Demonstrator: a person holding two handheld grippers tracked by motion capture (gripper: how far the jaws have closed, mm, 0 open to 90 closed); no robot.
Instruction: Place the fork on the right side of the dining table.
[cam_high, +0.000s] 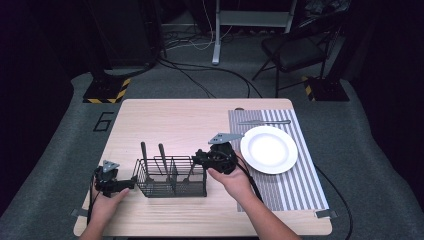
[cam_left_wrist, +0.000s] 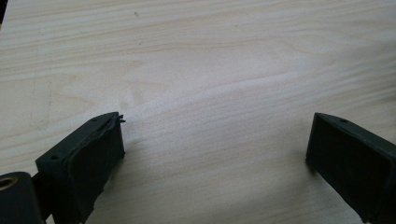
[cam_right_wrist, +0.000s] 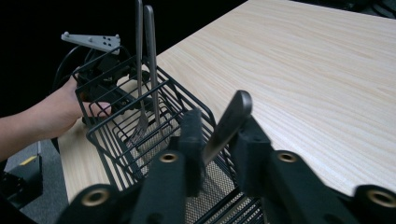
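Observation:
A black wire cutlery caddy (cam_high: 170, 177) stands near the table's front left. Two metal utensils (cam_high: 161, 152) stand handle-up in its left part. At the caddy's right end, my right gripper (cam_high: 198, 159) is shut on the handle of a third metal utensil (cam_right_wrist: 229, 123). That utensil leans out of the nearest compartment, and its head is hidden inside the caddy (cam_right_wrist: 140, 130). My left gripper (cam_high: 130, 184) sits low against the caddy's left end. In its own view, my left gripper (cam_left_wrist: 219, 135) is wide open over bare wood.
A white plate (cam_high: 268, 149) lies on a grey striped placemat (cam_high: 292, 187) at the table's right, with a knife (cam_high: 263, 122) behind it. The wooden table (cam_high: 170, 120) is bare behind the caddy. A folding chair (cam_high: 295, 50) and cables are on the floor beyond.

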